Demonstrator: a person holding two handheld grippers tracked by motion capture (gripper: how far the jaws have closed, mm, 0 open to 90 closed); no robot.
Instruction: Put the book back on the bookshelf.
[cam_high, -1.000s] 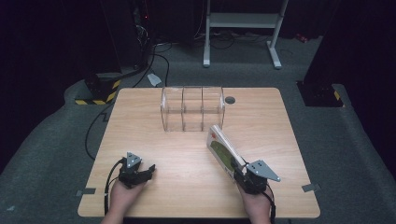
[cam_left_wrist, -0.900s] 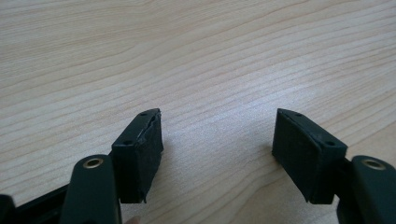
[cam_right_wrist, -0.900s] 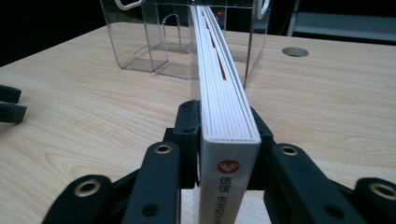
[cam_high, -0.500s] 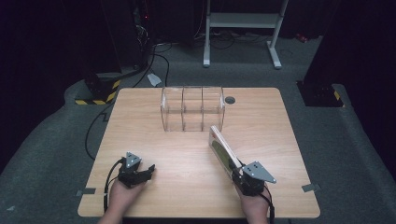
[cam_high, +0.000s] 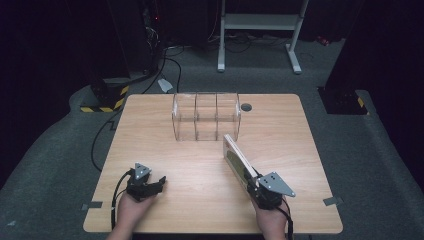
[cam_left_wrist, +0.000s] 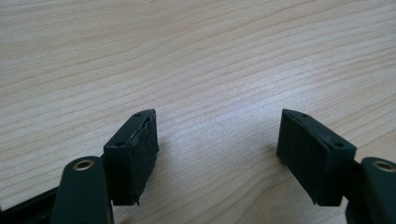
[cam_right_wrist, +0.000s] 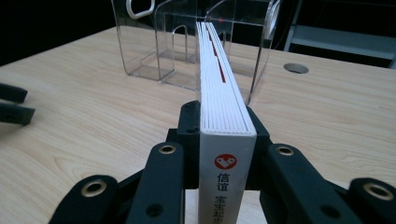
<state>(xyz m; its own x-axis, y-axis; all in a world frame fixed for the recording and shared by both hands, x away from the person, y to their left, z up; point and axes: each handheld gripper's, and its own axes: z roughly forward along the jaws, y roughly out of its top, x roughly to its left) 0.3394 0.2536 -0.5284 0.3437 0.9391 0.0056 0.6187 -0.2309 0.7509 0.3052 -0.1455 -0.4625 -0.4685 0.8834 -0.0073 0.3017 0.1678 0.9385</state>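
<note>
Since a second ago we have carried the book (cam_high: 237, 157) forward across the table (cam_high: 310, 150), so its far end now sits closer to the clear plastic organizer (cam_high: 206, 122) than it did, while our left hand-held gripper (cam_high: 159, 183) has stayed put near the front left of the table. That shift suggests we are lining the book up for one of the organizer's compartments, most likely the rightmost one, though it has not entered any of them yet. Our right hand-held gripper (cam_right_wrist: 227, 140) is clamped on the near end of the book, one black jaw pressed to each cover, with the white page edges facing up and the spine label turned toward the camera. From the right gripper view the book (cam_right_wrist: 219, 84) runs straight away from the jaws, held on edge and pointing at the organizer (cam_right_wrist: 187, 46), whose right-hand wall stands just beyond its far end. In the left gripper view our left hand-held gripper (cam_left_wrist: 217, 144) is spread wide with nothing between its jaws, hovering low over bare wood, well apart from the book.
</note>
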